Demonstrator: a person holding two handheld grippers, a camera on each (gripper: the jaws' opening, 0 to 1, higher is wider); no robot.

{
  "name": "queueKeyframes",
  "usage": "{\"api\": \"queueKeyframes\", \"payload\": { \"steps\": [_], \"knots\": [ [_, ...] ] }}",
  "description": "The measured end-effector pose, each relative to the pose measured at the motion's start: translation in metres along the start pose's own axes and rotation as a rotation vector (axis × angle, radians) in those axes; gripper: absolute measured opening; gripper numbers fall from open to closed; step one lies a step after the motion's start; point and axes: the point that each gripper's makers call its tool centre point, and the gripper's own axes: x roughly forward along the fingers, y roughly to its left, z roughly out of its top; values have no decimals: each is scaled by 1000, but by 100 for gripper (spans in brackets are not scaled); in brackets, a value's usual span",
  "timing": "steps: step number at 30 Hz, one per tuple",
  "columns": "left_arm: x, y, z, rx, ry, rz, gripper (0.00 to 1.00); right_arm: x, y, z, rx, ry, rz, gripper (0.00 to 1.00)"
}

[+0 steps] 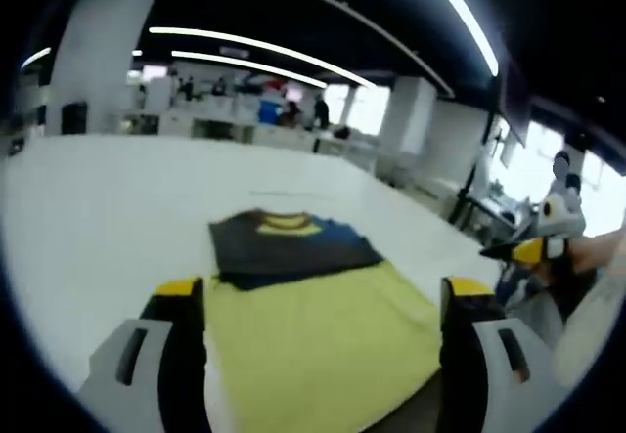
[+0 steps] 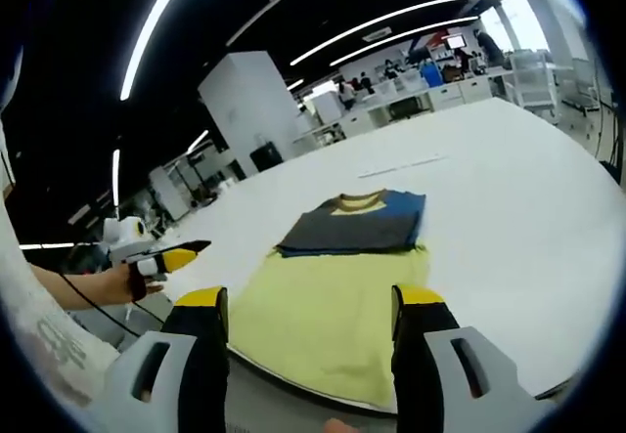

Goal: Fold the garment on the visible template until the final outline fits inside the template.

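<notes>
Two grippers, left gripper [image 1: 323, 301] and right gripper [image 2: 311, 308], hover with jaws spread, holding nothing, above a yellow template [image 2: 328, 321] on the white table [image 2: 509, 189]. Beyond, the folded dark-grey-and-navy T-shirt [image 2: 354, 226], yellow-collared, overlaps the template's far edge.

A dark grey and blue garment [image 1: 293, 245] with yellow collar is laid on a yellow template [image 1: 323, 340], upon a white table [image 1: 108, 208].

No readable text anywhere, folks.
The garment [image 1: 293, 247] has a yellow patch at its collar, upper middle of the left gripper view, but no letters come through; far-off signs in both views are just blur.
</notes>
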Motion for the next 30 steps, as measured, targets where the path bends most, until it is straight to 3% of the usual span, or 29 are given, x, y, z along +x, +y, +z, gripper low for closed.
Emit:
{"api": "queueKeyframes", "payload": {
  "steps": [7,12,18,23,30],
  "knots": [
    [-23,9,-5,-5,-7,44,96,-3,2,-4,-13,16,11,68],
    [-24,9,-4,0,-1,48,95,-6,0,-6,-15,18,6,68],
    [-21,9,-22,-30,89,32,91,-9,-9,-12,0,39,-17,68],
    [-20,6,-25,-16,106,28,91,-11,-12,-18,9,55,-29,68],
    [-17,6,-37,-78,165,18,89,-8,-23,-33,60,113,-60,68]
  ]
}}
